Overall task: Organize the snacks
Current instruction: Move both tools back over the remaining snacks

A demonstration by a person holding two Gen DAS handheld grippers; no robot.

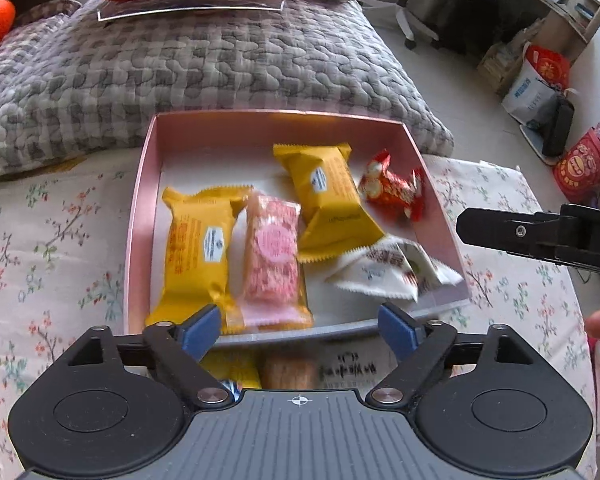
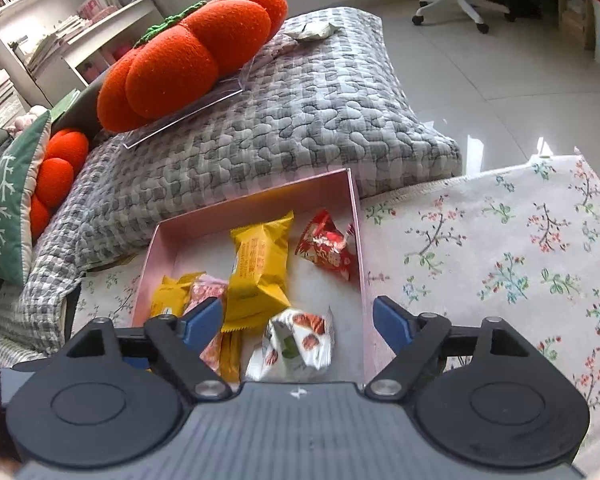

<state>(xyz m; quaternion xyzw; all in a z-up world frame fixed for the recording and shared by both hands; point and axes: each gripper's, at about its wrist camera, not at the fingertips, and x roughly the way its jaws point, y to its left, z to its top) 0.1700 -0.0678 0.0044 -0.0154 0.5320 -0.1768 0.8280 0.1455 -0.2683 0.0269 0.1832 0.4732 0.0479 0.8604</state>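
An open pink box (image 1: 140,200) (image 2: 256,196) sits on a floral cloth and holds several wrapped snacks. Inside lie two yellow packs (image 1: 200,244) (image 1: 328,196), a pink pack (image 1: 274,252), a red pack (image 1: 392,188) (image 2: 328,252) and a white pack (image 1: 392,272) (image 2: 296,344). My left gripper (image 1: 300,328) hangs open over the box's near edge, with nothing touching its blue pads. My right gripper (image 2: 298,320) is open above the white pack, its pads clear of it. One black finger (image 1: 500,236) of the right gripper reaches in from the right in the left wrist view.
A grey quilted cushion (image 1: 200,60) (image 2: 300,120) lies behind the box, with an orange pumpkin plush (image 2: 188,60) on it. The floral cloth (image 2: 500,260) spreads to the right. More packs (image 1: 260,372) show under my left gripper. An office chair (image 2: 460,0) and bags (image 1: 540,92) stand on the floor.
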